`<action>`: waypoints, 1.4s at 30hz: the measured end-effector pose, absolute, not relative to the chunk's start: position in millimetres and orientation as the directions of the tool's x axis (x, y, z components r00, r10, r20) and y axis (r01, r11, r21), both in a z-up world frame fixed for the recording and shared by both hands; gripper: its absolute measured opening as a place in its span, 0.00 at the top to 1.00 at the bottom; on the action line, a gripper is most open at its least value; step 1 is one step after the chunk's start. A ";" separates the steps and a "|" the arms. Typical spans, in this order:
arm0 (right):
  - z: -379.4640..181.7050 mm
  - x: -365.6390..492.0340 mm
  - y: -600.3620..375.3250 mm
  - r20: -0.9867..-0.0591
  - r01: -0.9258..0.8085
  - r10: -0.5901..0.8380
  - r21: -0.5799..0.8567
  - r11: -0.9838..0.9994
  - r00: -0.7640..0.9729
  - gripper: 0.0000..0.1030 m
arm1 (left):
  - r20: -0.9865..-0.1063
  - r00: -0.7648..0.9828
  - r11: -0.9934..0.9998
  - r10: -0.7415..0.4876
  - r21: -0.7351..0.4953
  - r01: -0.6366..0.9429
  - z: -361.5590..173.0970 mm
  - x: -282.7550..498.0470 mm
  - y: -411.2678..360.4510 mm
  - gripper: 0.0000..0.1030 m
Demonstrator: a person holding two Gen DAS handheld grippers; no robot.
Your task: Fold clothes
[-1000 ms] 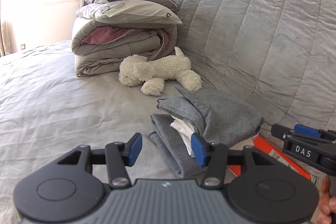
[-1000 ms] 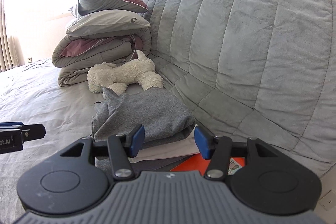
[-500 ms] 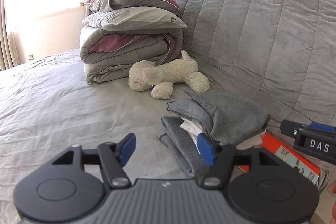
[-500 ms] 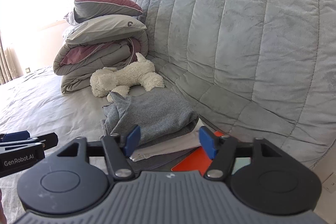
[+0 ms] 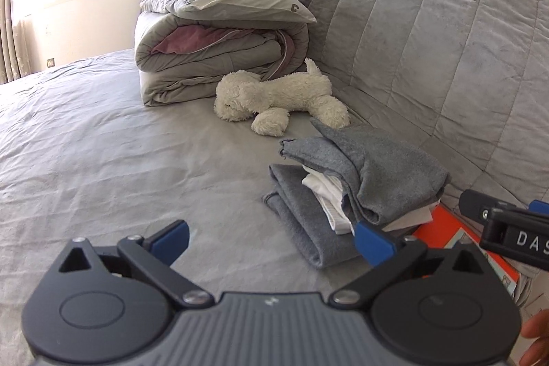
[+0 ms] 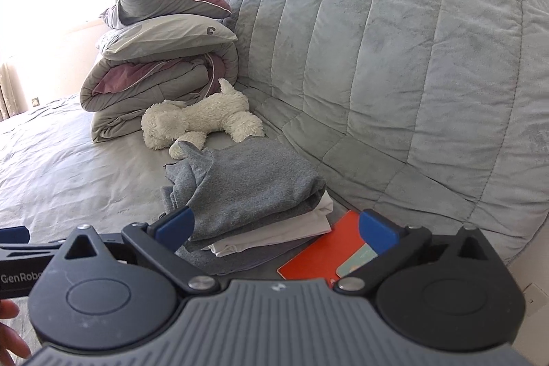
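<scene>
A folded pile of clothes [image 5: 387, 167] lies on the grey bed: a grey top layer [image 6: 254, 180], a white garment [image 6: 274, 232] under it and a grey piece [image 5: 302, 211] at the bottom. My left gripper [image 5: 271, 237] hovers just short of the pile's left corner, its jaws opening wide with only bedsheet between them. My right gripper [image 6: 278, 226] sits at the pile's near edge, jaws also opening and pressing on nothing. Each gripper shows at the edge of the other's view, the right gripper [image 5: 507, 228] and the left gripper [image 6: 13, 249].
A white plush dog [image 5: 274, 98] lies just behind the pile. Beyond it are a folded duvet [image 5: 219, 57] and stacked pillows. The quilted headboard [image 6: 394, 74] rises on the right. An orange book [image 6: 319, 246] lies beside the pile. A hand [image 6: 10, 331] shows at the lower left.
Both grippers' jaws have spread from about half open to wide. The right gripper has drawn back slightly from the pile. The pile lies as it did.
</scene>
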State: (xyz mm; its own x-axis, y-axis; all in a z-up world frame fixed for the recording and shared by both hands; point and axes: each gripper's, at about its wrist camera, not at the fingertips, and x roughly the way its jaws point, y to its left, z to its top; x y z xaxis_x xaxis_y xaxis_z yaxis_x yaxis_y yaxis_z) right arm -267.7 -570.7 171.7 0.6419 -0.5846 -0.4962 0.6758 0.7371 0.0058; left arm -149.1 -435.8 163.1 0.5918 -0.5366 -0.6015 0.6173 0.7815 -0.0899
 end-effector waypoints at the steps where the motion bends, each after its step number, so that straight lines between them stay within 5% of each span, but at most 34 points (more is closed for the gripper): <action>1: 172.3 -266.9 -569.6 -0.495 0.676 -0.587 0.001 0.737 0.641 0.00 | -0.606 0.589 0.781 -0.535 -0.089 0.618 162.5 -148.0 -435.2 0.00; 42: 173.3 -264.9 -554.2 -0.474 0.710 -0.642 -0.050 0.703 0.602 0.00 | -0.602 0.569 0.756 -0.561 -0.092 0.648 160.8 -152.6 -432.9 0.00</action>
